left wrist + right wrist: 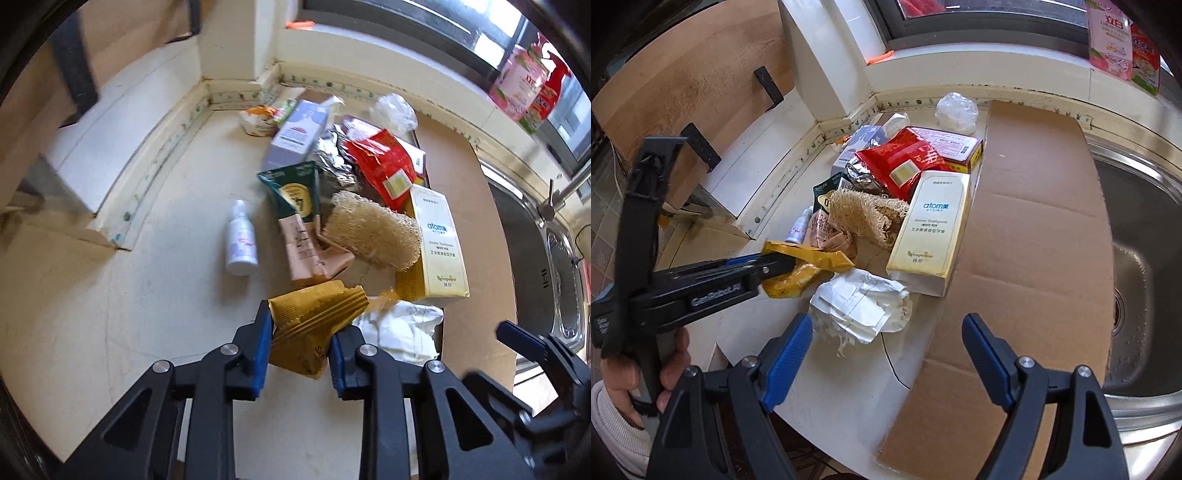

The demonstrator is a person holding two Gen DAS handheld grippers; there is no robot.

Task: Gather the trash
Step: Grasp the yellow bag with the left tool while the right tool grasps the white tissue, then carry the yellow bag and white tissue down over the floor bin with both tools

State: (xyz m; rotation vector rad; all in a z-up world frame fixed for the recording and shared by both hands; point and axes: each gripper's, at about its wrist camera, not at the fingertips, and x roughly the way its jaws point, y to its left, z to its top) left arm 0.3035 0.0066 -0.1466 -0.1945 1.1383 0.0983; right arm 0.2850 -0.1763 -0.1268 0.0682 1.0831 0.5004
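Wrapper (pixel 314 325) — crumpled, mustard-yellow, ridged

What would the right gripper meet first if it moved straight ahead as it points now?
Probably the crumpled white paper, just ahead of the open right gripper and slightly left of its line; depth is unclear.

Daylight enters from the window (pixel 424 33) at the top of both frames and makes the scene bright, with soft shadows. The fisheye lens bends straight lines strongly near the dark round borders. The upper left of the left wrist view is slightly blurred.
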